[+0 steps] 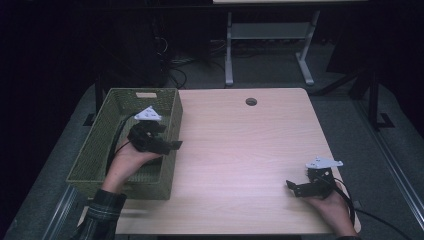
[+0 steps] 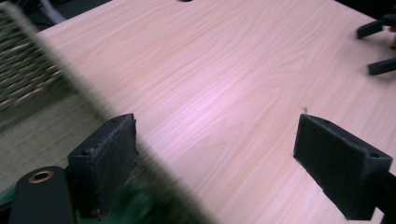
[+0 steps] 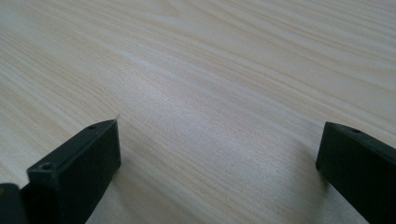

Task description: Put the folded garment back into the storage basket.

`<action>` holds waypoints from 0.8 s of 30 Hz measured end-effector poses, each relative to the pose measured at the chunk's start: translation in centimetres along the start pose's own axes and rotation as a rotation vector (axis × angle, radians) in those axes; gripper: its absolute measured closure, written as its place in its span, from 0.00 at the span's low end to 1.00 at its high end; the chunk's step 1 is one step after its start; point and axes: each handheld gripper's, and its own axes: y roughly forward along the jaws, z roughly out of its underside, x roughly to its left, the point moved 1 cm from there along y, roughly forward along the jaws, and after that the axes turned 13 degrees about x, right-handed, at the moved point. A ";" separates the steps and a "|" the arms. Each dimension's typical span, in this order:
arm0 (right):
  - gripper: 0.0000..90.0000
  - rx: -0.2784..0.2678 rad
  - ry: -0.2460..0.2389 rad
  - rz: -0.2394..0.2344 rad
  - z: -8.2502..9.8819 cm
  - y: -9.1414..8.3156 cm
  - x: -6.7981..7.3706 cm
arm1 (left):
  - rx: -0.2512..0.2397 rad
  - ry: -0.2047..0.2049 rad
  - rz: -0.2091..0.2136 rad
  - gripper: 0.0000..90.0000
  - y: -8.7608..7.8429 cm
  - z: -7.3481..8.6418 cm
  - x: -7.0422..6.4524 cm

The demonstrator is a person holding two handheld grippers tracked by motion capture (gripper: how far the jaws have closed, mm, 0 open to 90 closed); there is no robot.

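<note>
My left gripper (image 1: 169, 136) is held above the right wall of an olive-green woven basket (image 1: 95, 150), and its jaws point right, out over the wooden table (image 1: 240, 145). In the left gripper view the left gripper (image 2: 215, 123) is open, with bare wood between its black pads (image 2: 105, 154). The basket's rim (image 2: 28, 70) passes blurred at that view's left. My right gripper (image 1: 296, 182) rests low at the table's front right, jaws pointing left. It is open over bare wood in the right gripper view (image 3: 219, 126). It also shows far off in the left gripper view (image 2: 365, 51).
The basket stands along the table's left edge, partly overhanging it. A round cable hole (image 1: 251, 101) sits near the far edge. Beyond the table are a white desk frame (image 1: 270, 45) and dark floor with cables.
</note>
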 end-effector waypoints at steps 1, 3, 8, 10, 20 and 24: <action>0.00 0.000 0.001 0.000 0.0 0.0 0.0 | -0.001 0.012 0.004 0.14 0.3 -0.4 -0.6; 0.00 0.000 0.000 0.000 0.0 0.0 0.0 | -0.008 0.014 0.013 0.14 1.0 -0.8 -1.6; 0.00 0.000 0.000 0.000 0.0 0.0 0.0 | -0.006 0.049 0.036 0.14 3.2 -1.7 -4.2; 0.00 0.000 0.000 -0.001 0.0 0.0 0.0 | -0.004 0.063 0.047 0.14 4.1 -2.0 -5.2; 0.00 0.000 -0.001 -0.001 0.0 0.0 0.0 | 0.042 0.121 0.056 0.14 9.3 -1.7 -8.9; 0.00 0.000 -0.002 -0.002 0.0 0.0 0.0 | 0.057 0.130 0.051 0.14 11.1 -1.0 -9.3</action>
